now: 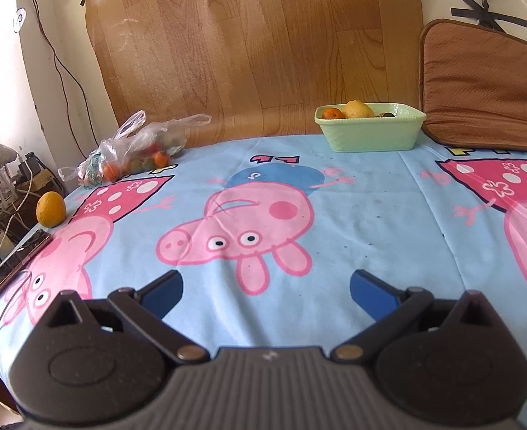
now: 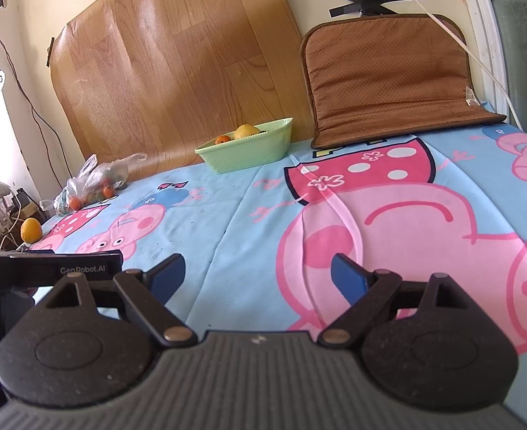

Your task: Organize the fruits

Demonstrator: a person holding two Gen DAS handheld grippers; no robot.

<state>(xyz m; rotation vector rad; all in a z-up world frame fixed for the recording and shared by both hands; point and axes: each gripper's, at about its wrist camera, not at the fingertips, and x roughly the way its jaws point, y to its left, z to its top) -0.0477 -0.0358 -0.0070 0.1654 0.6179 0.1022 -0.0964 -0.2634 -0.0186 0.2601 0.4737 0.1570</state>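
A pale green dish (image 1: 370, 132) at the back of the table holds a yellow fruit (image 1: 359, 108) and a small orange fruit (image 1: 331, 113); it also shows in the right wrist view (image 2: 249, 150). A clear plastic bag (image 1: 134, 143) of small orange and green fruits lies at the back left, also in the right wrist view (image 2: 95, 179). A lone orange fruit (image 1: 51, 209) stands at the left edge, also in the right wrist view (image 2: 31, 230). My left gripper (image 1: 265, 290) is open and empty over the cloth. My right gripper (image 2: 258, 274) is open and empty.
A blue cartoon-pig cloth (image 1: 370, 215) covers the table. A brown cushion (image 1: 485, 82) leans at the back right. A wood-pattern sheet (image 1: 263, 43) stands against the wall. A phone (image 1: 18, 263) lies at the left edge. Cables and devices (image 1: 1, 186) sit beyond that edge.
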